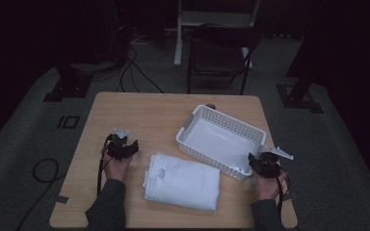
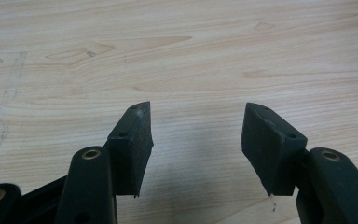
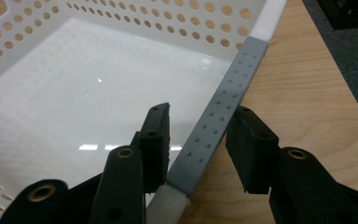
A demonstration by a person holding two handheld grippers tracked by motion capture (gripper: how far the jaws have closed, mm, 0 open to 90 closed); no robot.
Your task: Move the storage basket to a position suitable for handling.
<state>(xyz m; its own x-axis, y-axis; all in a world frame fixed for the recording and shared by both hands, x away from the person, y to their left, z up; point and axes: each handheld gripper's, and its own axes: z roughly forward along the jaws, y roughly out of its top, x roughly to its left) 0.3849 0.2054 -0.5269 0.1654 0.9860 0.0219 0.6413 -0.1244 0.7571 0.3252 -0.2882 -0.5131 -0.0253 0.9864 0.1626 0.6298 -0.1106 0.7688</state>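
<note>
Two grippers engaged: right gripper [image 3: 198,135] straddling grey rim grip [image 3: 223,112] of white perforated basket [image 1: 198,119] near table's [image 1: 139,108] right edge, jaws narrowed about it, firm pinch not confirmable; left gripper [image 2: 196,140] half open over bare wood near left edge, holding nothing. Folded white towel [image 1: 183,182] at front edge, outside empty basket. Judged early: basket hold under way, towel loading outstanding.

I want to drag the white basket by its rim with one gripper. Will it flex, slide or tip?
The basket looks like thin perforated plastic and sits empty, so probably light, flexing slightly. The right gripper straddles its grey studded rim grip, which should limit slipping. On the smooth table it likely slides, perhaps pivoting.
</note>
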